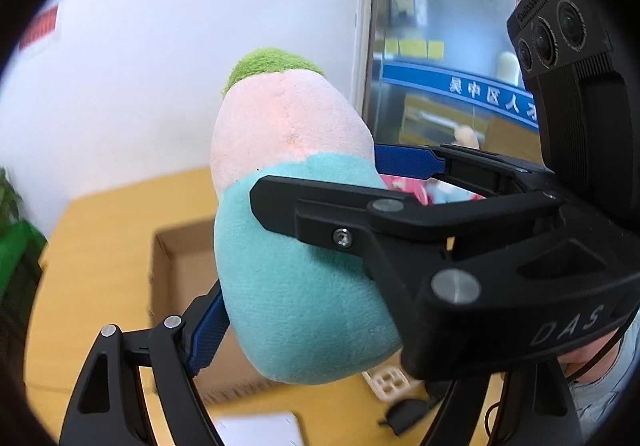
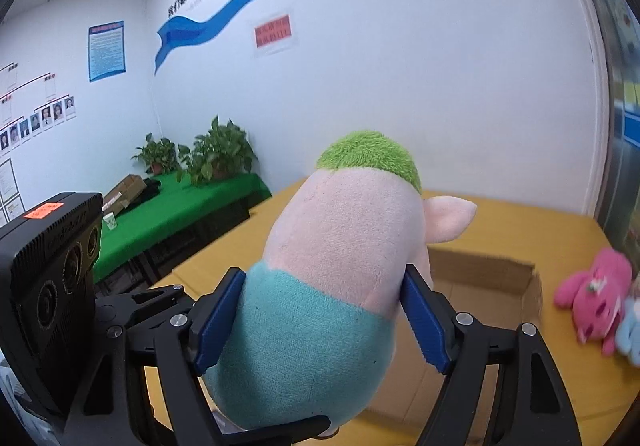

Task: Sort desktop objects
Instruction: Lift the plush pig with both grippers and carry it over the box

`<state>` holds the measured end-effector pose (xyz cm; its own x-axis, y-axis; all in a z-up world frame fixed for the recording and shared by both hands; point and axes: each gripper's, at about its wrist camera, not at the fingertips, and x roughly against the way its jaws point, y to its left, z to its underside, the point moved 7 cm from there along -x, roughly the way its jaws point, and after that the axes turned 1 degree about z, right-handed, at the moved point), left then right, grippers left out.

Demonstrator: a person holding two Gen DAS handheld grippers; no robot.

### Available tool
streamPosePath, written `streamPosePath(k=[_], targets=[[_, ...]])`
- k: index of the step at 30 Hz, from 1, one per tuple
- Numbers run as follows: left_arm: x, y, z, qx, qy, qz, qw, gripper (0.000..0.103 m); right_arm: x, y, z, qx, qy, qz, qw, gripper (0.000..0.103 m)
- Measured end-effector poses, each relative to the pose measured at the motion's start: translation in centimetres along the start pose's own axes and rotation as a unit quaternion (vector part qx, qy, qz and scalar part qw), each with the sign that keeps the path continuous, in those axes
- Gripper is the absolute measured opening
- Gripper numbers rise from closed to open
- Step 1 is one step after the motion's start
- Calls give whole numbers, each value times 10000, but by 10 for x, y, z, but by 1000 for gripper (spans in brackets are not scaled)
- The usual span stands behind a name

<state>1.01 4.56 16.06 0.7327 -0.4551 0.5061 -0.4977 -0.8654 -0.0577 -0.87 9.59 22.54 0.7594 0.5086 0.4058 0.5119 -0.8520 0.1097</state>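
Note:
A plush pig [image 1: 296, 246] with pink body, teal trousers and green hair is held in the air above the table. My right gripper [image 2: 320, 318] is shut on its waist, blue pads [image 2: 424, 322] pressing both sides. In the left wrist view my left gripper [image 1: 280, 266] also touches the pig: one blue pad [image 1: 208, 330] lies against its lower left, and the right gripper crosses in front [image 1: 400, 238]. An open cardboard box [image 2: 492, 286] sits on the yellow table [image 2: 552, 234] below and behind the pig; it also shows in the left wrist view [image 1: 176, 266].
A pink plush toy [image 2: 596, 298] and a light blue one [image 2: 630, 334] lie right of the box. A white grid piece [image 1: 386, 382], a dark object [image 1: 404, 412] and white paper [image 1: 260, 428] lie on the table. A green-covered table with plants [image 2: 216, 153] stands at left.

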Motion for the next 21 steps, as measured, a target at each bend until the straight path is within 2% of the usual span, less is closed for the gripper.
streamPosePath(k=[5, 10, 15, 16, 21], targets=[[0, 30, -34, 127, -228, -78, 9996, 83, -19, 4, -52, 319, -99, -60, 9994, 76], [-19, 73, -51, 337, -149, -365, 9987, 83, -65, 5, -81, 358, -15, -368, 9987, 76], [-60, 117, -49, 560, 176, -597, 9965, 83, -137, -6, -84, 150, 226, -783, 9966, 76], [-59, 127, -40, 594, 227, -609, 9961, 83, -151, -8, -81, 91, 283, -841, 9960, 76], [-117, 168, -16, 814, 742, -639, 9919, 82, -230, -37, -59, -313, 717, -1084, 9910, 76]])
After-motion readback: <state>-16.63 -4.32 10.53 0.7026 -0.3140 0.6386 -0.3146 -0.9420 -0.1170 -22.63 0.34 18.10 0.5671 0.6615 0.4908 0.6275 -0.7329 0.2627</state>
